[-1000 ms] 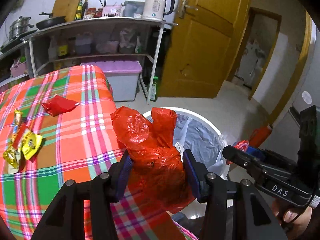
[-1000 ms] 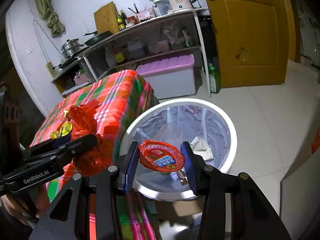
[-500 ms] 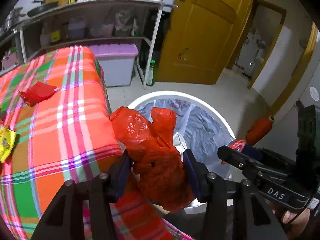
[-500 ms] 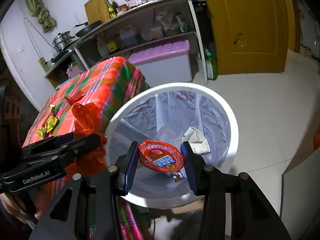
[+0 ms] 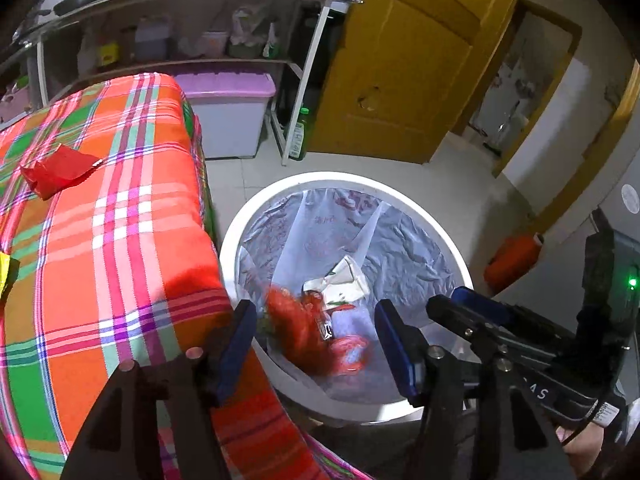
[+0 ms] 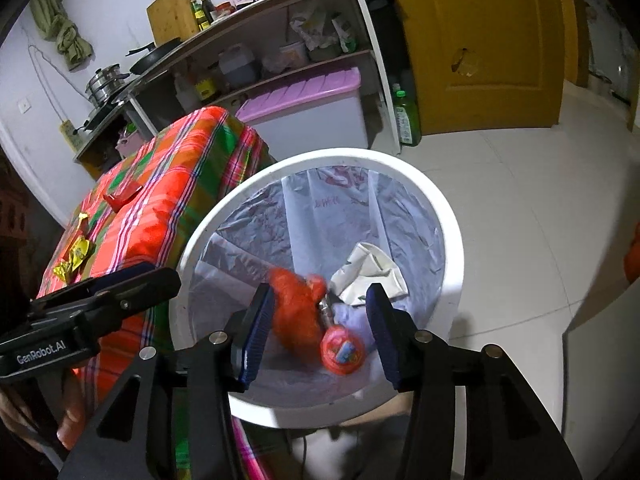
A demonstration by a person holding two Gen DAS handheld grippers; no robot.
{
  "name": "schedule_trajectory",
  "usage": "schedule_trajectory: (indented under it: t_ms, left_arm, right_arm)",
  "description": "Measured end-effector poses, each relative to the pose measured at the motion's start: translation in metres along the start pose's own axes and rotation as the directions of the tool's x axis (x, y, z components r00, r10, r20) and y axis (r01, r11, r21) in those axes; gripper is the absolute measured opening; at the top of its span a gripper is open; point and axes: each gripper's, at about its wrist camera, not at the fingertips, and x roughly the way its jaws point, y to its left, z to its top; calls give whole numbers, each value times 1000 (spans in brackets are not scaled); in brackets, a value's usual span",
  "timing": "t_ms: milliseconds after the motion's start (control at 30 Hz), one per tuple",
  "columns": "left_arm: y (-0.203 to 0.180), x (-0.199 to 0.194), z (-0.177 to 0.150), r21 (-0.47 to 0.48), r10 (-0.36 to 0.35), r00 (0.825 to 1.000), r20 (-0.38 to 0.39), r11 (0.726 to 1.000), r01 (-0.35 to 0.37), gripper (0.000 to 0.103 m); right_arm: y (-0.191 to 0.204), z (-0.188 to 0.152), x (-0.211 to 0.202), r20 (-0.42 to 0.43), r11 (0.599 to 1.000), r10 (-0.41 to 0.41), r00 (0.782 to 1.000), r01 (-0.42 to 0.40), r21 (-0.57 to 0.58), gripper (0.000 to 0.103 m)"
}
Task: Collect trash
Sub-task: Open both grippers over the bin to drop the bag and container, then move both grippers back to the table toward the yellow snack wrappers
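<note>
Both claws hung spread over the white trash bin (image 5: 240, 240), gripping nothing. The left gripper (image 5: 316, 344) stood with its blue pads wide apart above the bin's near rim, and the right gripper (image 6: 318, 330) was likewise spread above the near side of the bin (image 6: 452, 248). Inside the bin, against its clear liner, the crumpled red plastic bag (image 5: 296, 328) appeared motion-blurred and free of either claw; in the right wrist view the same bag (image 6: 298, 316) lay toward the near left of the bin's interior. Just beside it, nearer the bin's front wall, was the round red foil lid (image 6: 341, 350), also blurred, with blue print on its face. A crumpled white wrapper (image 6: 370, 274) rested deeper in the bin, toward its far right. The table with the plaid cloth (image 5: 120, 240) stood left of the bin, its corner touching or nearly touching the rim; I could not tell which. On that cloth, well away from the bin, lay a red wrapper (image 5: 60, 170), and farther still some yellow snack packets (image 6: 76, 258).
</note>
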Motion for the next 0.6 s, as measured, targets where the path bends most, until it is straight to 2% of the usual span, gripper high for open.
schedule_trajectory:
  t_ms: [300, 600]
  left_arm:
    - [4, -43, -4, -36, -9, 995, 95, 999, 13, 61]
    - [8, -103, -16, -32, 19, 977, 214, 999, -13, 61]
  right_arm:
    - [17, 3, -33, 63, 999, 0, 998, 2, -43, 49]
    - [56, 0, -70, 125, 993, 41, 991, -26, -117, 49]
